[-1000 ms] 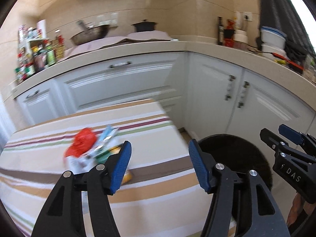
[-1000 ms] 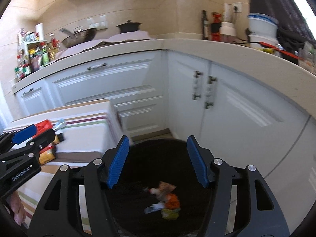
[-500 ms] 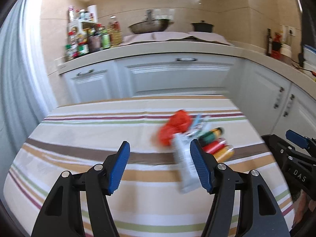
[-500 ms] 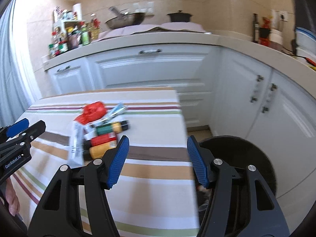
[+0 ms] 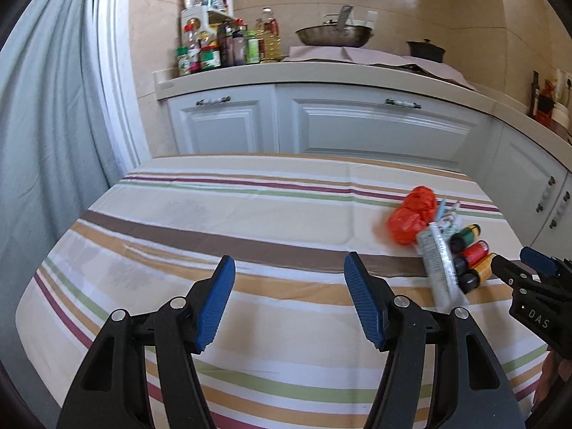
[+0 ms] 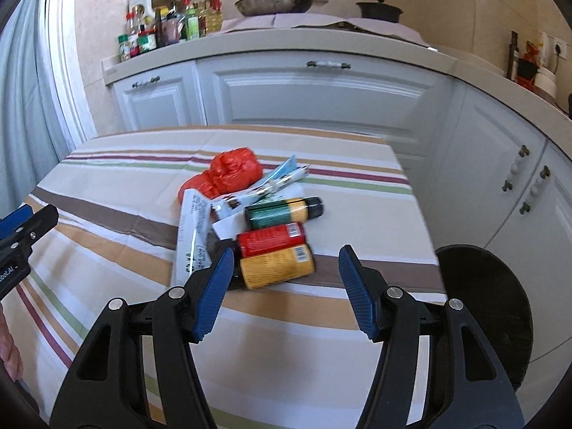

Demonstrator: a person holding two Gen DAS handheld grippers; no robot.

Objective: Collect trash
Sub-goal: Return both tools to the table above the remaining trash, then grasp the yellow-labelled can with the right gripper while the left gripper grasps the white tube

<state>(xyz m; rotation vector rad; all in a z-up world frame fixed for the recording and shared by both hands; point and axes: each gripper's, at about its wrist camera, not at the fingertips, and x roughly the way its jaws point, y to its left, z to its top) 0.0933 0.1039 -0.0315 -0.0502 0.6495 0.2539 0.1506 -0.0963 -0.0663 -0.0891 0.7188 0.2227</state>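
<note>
While right tongs (image 6: pixel 286 286) gape empty, trash pile (image 6: pixel 250 214) lies just ahead-left.

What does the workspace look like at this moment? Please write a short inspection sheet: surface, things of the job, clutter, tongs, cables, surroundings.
Surface: table under a striped cloth, mostly bare.
Job's things: one pile near the cloth's right edge: red crumpled bag, white wrapper, green bottle, red bottle, yellow bottle, all lying down, the three bottles side by side. Black bin beside the table, its inside hidden.
Clutter: nothing seen apart from the pile.
Tongs: left tongs open, empty, over bare cloth; right tongs open, empty, just in front of the yellow bottle.
Cables: nothing seen on the table.
Surroundings: white cabinets, counter with condiment bottles, a wok, a black pot; curtain.
</note>
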